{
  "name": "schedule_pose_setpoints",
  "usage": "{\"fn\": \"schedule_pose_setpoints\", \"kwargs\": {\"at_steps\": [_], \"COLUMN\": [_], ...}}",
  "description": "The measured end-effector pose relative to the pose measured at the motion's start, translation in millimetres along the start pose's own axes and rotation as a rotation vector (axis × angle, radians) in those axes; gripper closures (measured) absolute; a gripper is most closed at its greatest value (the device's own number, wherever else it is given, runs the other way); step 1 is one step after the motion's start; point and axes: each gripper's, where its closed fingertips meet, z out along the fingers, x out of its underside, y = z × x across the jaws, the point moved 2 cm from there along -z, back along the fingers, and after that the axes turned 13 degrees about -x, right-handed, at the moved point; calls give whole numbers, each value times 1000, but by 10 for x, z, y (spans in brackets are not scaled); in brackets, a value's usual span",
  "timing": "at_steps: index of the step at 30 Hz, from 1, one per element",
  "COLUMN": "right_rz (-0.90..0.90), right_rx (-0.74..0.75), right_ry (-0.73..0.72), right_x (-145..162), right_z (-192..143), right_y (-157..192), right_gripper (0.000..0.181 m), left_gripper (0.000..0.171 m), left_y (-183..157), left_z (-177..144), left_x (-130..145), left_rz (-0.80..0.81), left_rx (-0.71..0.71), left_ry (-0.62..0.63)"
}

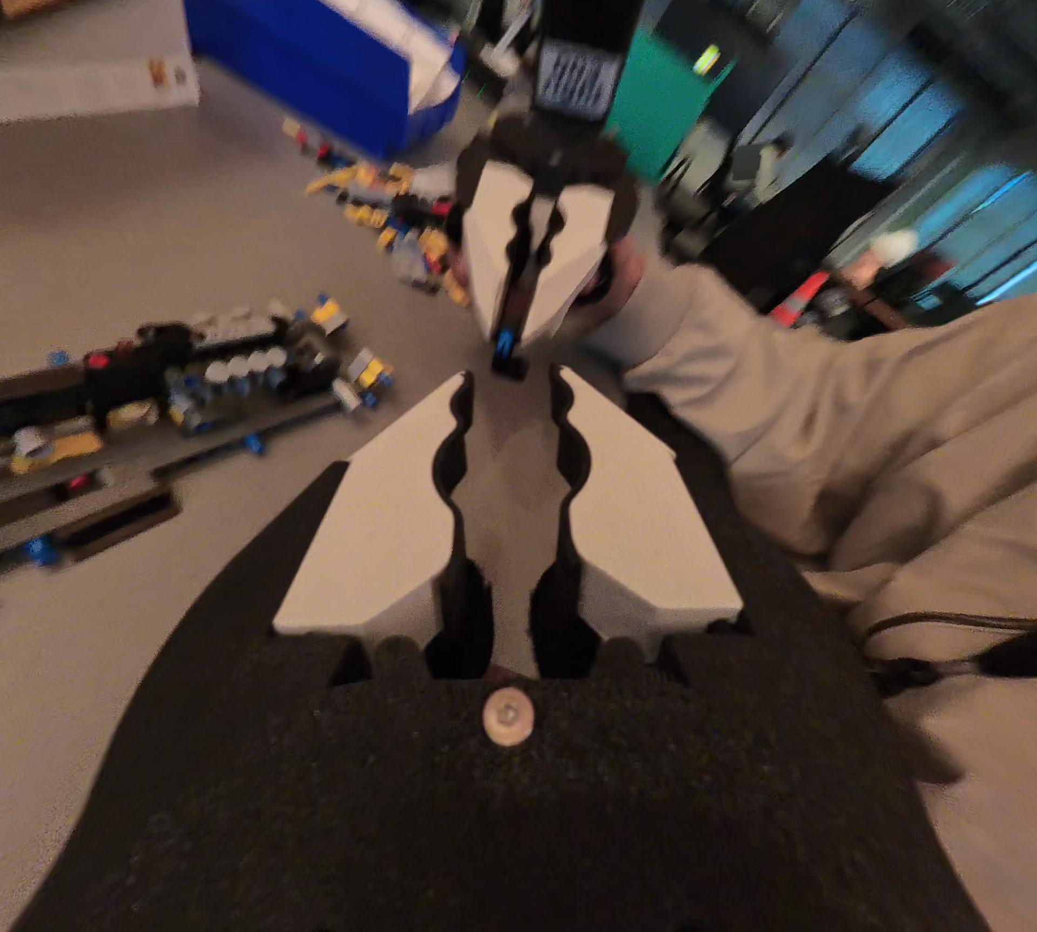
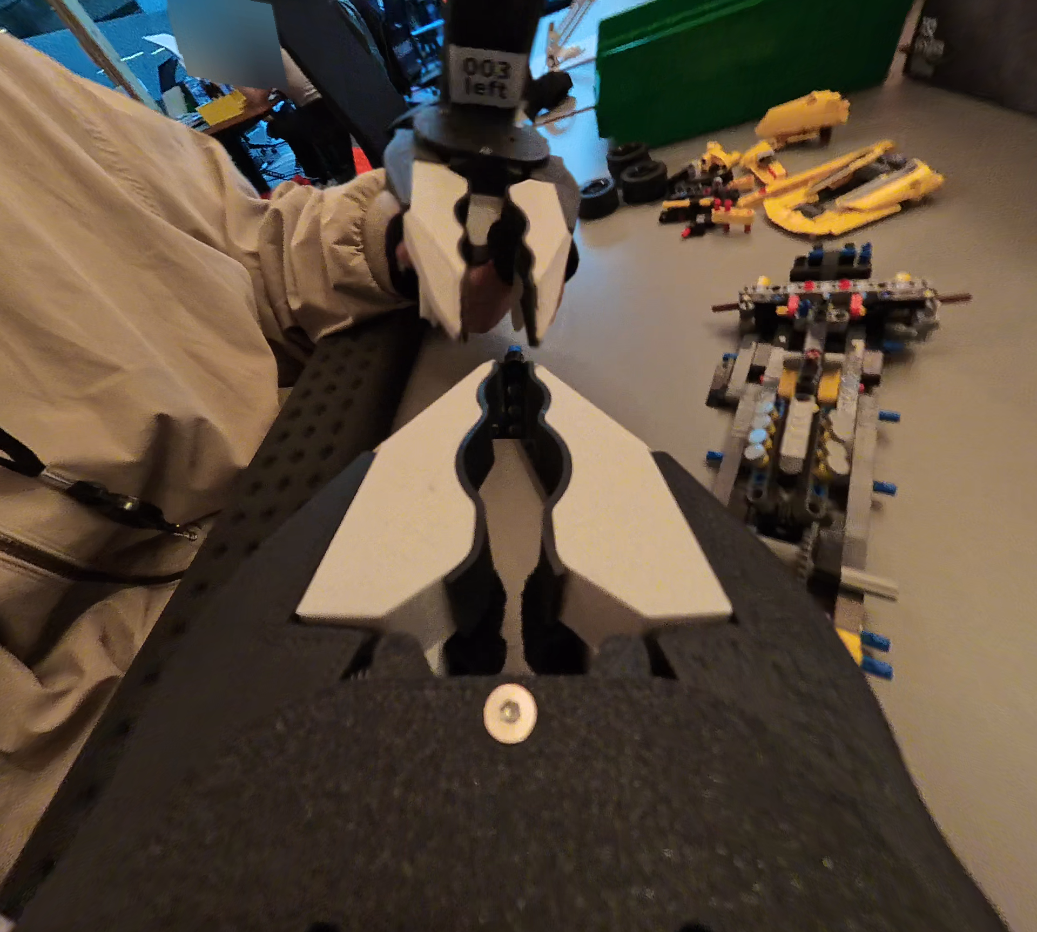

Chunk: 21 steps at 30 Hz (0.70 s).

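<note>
Black perforated toy beam (image 2: 512,400): was clamped in the right gripper (image 2: 512,372).
Left gripper (image 1: 509,377): its fingers were apart, holding nothing, facing the beam.
Counter (image 2: 645,361): carried a grey brick-built chassis (image 2: 808,434).

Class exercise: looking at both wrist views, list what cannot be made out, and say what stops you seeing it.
- Long black studded beam: right view, right gripper fingers cover most of it; its length is unclear.
- Grey table bricks: left view, motion blur.
- Grey brick-built chassis: right view, near end hidden behind the gripper body.
- Left gripper: nothing visible between its fingers.
</note>
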Motion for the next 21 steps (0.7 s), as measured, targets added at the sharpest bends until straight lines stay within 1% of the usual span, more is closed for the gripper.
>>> {"fn": "schedule_pose_setpoints", "kwargs": {"at_steps": [1,5,9,14,17,21], "right_rz": [-11,42,58,52,63,75], "right_rx": [-13,-82,-106,-110,-132,-167], "right_ry": [-4,-17,12,70,88,139], "right_x": [-11,-9,31,107,137,220], "right_z": [22,78,133,169,179,209], "right_y": [21,85,119,146,183,244], "right_gripper": [175,175,176,175,175,175], "left_gripper": [152,155,155,158,166,167], "left_y": [-42,-108,-105,-83,-144,-212], "left_z": [-40,-51,1,47,50,78], "left_x": [-39,-9,72,213,258,350], "left_rz": [5,119,243,292,297,312], "left_rx": [36,24,-44,-60,-17,22], "left_ry": [-21,-31,-5,71,89,124]}}
